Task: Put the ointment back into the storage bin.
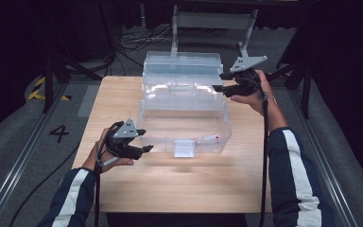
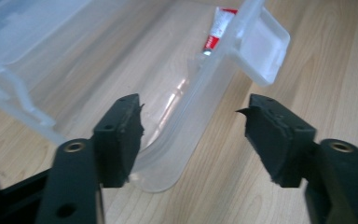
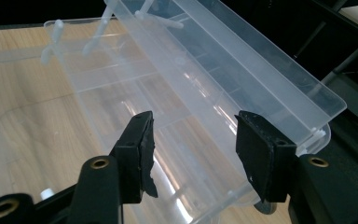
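A clear plastic box (image 1: 184, 118) stands open on the wooden table (image 1: 179, 184), its tiered trays folded back toward the far edge. A red and white tube (image 1: 208, 138) lies on its floor near the front latch (image 1: 184, 148). My left gripper (image 1: 146, 140) hovers at the box's front left corner, jaws open. In the left gripper view the box's rounded corner wall (image 2: 168, 154) lies below the gap of the left gripper (image 2: 193, 112), with the tube (image 2: 216, 30) farther in. My right gripper (image 1: 219, 82) is open at the right end of the upper tray (image 3: 205, 84), pads not touching it.
Bare tabletop runs in front of the box and along both its sides. Beyond the far edge are a metal frame (image 1: 212, 21) and loose cables (image 1: 137, 40) on the floor. Dark stands rise at the left and right of the table.
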Demonstrator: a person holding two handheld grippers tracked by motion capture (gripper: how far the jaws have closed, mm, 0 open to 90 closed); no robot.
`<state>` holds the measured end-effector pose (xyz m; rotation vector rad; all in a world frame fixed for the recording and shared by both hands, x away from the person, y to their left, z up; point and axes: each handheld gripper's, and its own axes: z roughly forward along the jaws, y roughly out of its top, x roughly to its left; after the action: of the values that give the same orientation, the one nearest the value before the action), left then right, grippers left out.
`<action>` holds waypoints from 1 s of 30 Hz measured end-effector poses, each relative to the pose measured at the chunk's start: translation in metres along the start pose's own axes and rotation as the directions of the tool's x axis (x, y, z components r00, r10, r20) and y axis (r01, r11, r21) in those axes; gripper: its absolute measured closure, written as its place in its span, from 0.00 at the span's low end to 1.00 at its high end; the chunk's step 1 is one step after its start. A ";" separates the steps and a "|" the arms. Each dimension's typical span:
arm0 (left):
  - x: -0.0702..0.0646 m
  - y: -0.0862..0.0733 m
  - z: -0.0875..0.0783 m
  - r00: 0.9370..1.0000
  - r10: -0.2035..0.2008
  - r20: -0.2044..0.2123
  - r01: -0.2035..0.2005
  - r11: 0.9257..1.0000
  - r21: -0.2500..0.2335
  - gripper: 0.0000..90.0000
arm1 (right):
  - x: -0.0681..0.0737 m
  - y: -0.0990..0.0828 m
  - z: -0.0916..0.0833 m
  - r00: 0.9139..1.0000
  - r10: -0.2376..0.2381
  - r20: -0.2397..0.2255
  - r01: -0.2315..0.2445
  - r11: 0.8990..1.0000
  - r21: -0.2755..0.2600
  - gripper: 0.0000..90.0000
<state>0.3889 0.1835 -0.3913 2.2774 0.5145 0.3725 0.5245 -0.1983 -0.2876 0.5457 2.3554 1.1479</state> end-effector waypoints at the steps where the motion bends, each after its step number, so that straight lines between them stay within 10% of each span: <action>1: 0.001 0.001 0.003 1.000 0.007 0.010 -0.007 1.000 0.011 0.46 | -0.002 0.002 0.003 1.000 -0.001 0.014 0.001 1.000 0.009 0.52; 12: 0.008 0.014 0.025 0.994 0.050 0.096 -0.062 0.990 0.126 0.58 | -0.015 0.020 0.040 1.000 0.017 -0.003 -0.017 0.997 0.071 0.54; 21: 0.011 0.025 0.038 0.982 0.136 0.131 -0.167 0.949 0.267 0.70 | -0.014 0.024 0.065 1.000 -0.014 -0.021 0.017 0.985 0.174 0.64; 30: 0.016 0.027 0.044 0.977 0.157 0.146 -0.194 0.937 0.290 0.87 | -0.012 0.023 0.076 0.997 -0.053 -0.054 0.064 0.969 0.239 0.75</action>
<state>0.4279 0.1469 -0.3986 2.6354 0.3228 0.2538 0.5801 -0.1440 -0.3082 0.5306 2.5515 0.8628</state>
